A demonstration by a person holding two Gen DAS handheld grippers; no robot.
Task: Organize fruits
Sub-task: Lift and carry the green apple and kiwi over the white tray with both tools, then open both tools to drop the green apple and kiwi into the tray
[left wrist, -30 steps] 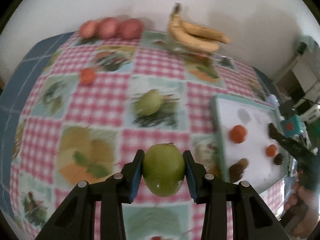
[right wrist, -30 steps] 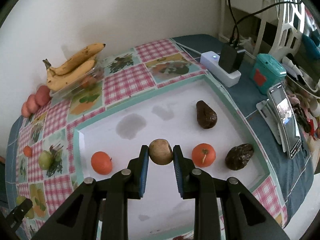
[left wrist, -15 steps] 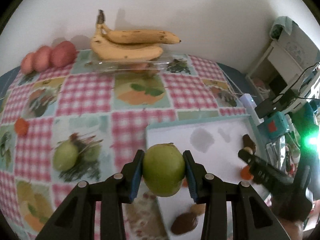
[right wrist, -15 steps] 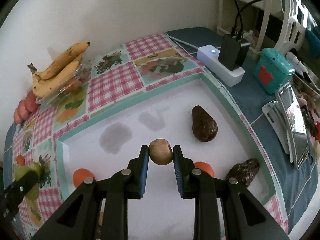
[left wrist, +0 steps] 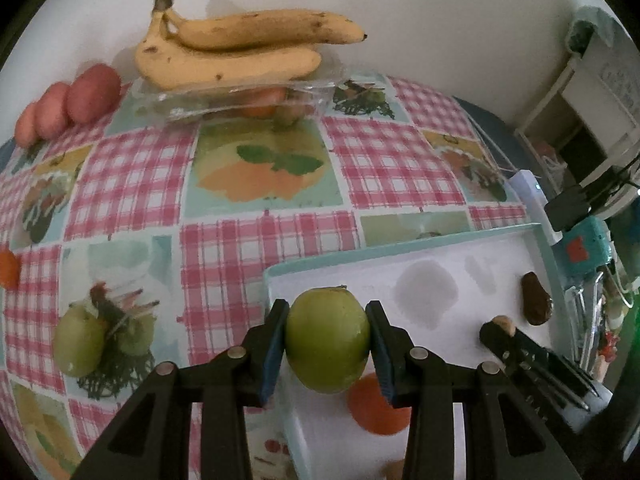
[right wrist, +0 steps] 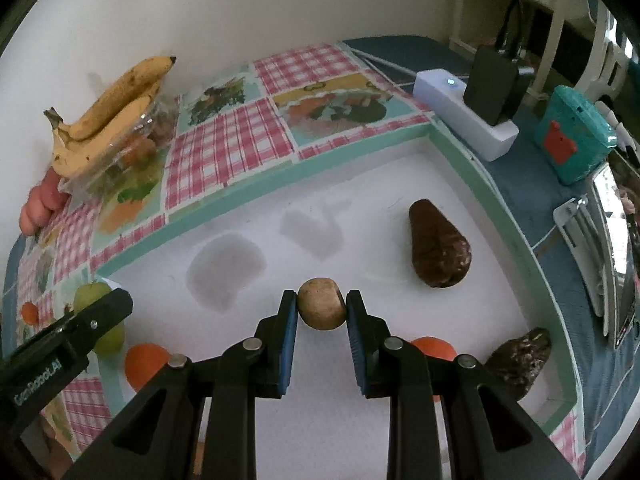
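In the left wrist view, the left hand-held gripper [left wrist: 327, 346] fills the lower centre of the frame, its blue pads clamped on a round green apple [left wrist: 327, 344] that hangs over the near left corner of a white tray with a mint-green rim [left wrist: 400, 258]. A round orange fruit [left wrist: 376, 412] lies on the tray just below the apple. At the top of the frame a bunch of yellow bananas [left wrist: 240, 52] rests on a clear plastic pack, on the bench covered by a pink checked cloth [left wrist: 136, 184].

In the right wrist view, the right hand-held gripper [right wrist: 322, 312] sits at lower centre, clamped on a small round brown fruit [right wrist: 321, 309] above the middle of the tray floor. A dark brown pear-shaped avocado [right wrist: 438, 250] lies on the tray to the right, and a second dark wrinkled one [right wrist: 520, 358] at the lower right.
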